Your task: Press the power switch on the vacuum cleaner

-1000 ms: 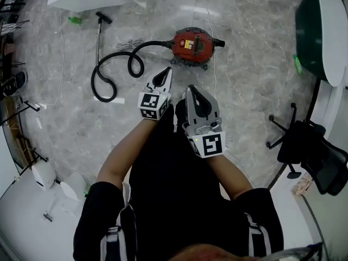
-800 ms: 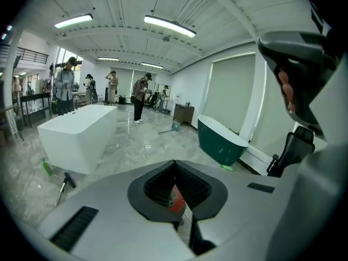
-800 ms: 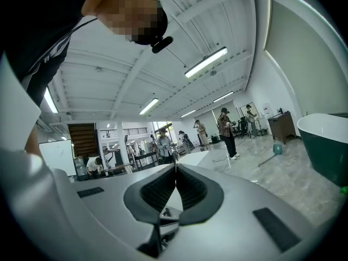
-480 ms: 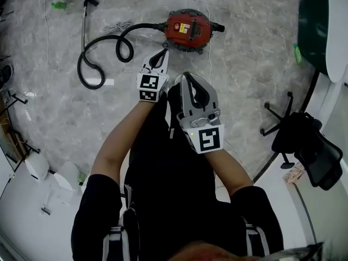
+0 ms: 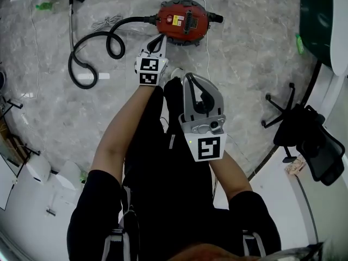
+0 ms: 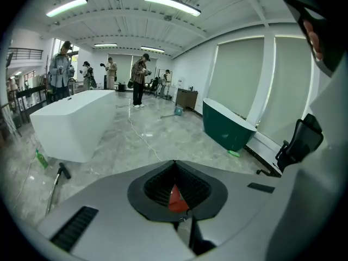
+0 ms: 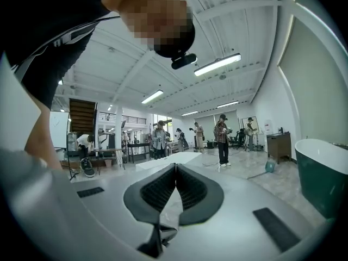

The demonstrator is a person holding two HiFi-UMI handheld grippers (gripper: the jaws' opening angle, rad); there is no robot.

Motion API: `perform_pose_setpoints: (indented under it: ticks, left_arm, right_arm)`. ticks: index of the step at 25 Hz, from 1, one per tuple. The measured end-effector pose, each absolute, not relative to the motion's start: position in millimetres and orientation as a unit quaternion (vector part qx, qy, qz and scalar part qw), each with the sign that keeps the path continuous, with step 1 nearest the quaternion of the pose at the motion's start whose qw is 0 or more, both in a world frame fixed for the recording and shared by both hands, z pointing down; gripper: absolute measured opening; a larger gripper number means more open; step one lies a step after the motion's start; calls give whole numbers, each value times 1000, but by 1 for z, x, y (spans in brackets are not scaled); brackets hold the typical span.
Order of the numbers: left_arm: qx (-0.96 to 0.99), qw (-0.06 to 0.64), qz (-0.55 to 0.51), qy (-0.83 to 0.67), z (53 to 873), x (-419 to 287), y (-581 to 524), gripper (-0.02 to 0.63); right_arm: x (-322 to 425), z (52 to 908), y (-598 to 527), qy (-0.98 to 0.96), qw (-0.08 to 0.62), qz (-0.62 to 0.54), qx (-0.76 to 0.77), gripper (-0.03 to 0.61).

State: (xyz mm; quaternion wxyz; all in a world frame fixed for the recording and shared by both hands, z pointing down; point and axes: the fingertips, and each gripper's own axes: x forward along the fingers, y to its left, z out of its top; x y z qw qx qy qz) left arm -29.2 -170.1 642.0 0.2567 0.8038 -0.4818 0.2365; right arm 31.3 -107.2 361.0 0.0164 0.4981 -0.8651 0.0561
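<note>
With its jaws pressed together on nothing, the left gripper [image 5: 161, 39] aims its tips at the near edge of the red vacuum cleaner [image 5: 182, 20]; whether they touch it cannot be told. Red shell shows through the gap behind the tips. A black hose [image 5: 111, 43] coils over the marble floor [image 5: 244, 64] to their left. The right gripper [image 5: 190, 78], also closed and empty, is held well back from the machine.

Head view downward; gripper views level — shared floor [image 5: 244, 64]
</note>
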Motion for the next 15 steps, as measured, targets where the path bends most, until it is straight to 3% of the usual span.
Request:
perform_pose_setpoints:
  ticks: [15]
  left_arm:
    - [826, 226, 300, -421, 731, -6, -205, 18]
  right_arm:
    - [63, 401, -127, -832, 27, 70, 550, 18]
